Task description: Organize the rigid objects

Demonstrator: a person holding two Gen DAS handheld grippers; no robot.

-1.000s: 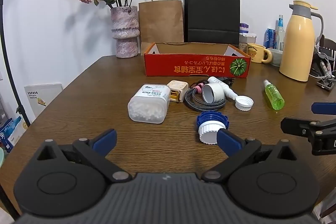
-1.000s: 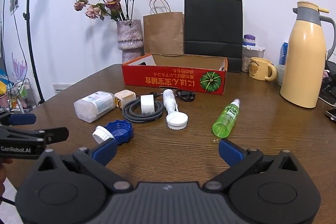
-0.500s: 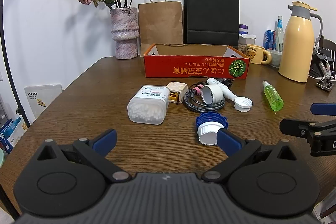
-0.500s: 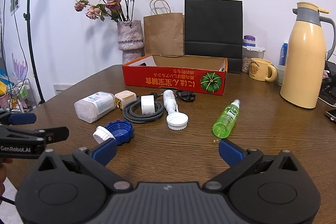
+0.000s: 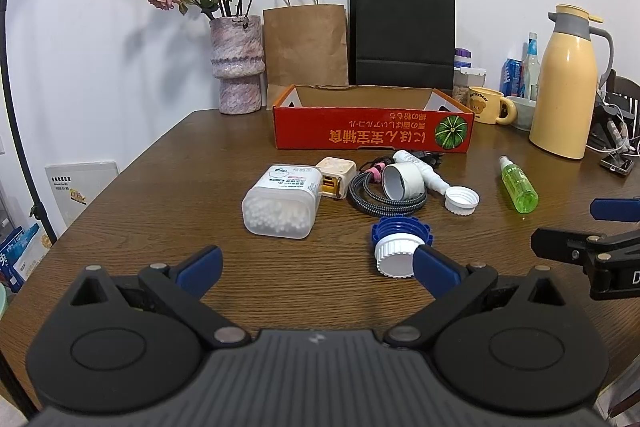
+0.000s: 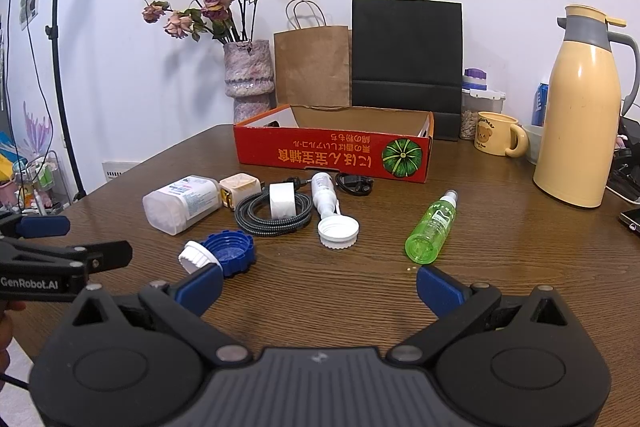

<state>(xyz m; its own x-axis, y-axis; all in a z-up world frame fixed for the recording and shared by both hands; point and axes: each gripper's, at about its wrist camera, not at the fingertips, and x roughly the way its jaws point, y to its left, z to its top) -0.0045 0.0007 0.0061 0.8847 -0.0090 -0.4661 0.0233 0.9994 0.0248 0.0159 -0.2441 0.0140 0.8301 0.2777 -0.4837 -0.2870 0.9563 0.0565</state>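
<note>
A red cardboard box (image 5: 372, 135) (image 6: 332, 157) stands open at the table's back. Before it lie a cotton swab container (image 5: 282, 201) (image 6: 182, 203), a cream charger (image 5: 336, 177), a coiled cable (image 5: 384, 197) with a white tape roll (image 5: 402, 181), a white tube (image 6: 324, 193), a white cap (image 5: 462, 200) (image 6: 338, 227), a blue cap (image 5: 400, 229) (image 6: 230, 251) with a white cap (image 5: 394, 257) in it, and a green spray bottle (image 5: 518, 183) (image 6: 432, 227). My left gripper (image 5: 316, 267) is open and empty near the front edge. My right gripper (image 6: 318, 281) is open and empty.
A vase of dried roses (image 5: 236, 67), a brown bag (image 5: 306, 45) and a black bag (image 5: 402, 37) stand behind the box. A yellow mug (image 5: 486, 105) and a cream thermos (image 5: 568, 83) stand at the back right. A phone (image 6: 632, 219) lies at the right edge.
Both grippers have barely moved; the views drifted very slightly. Nothing on the table has moved.
</note>
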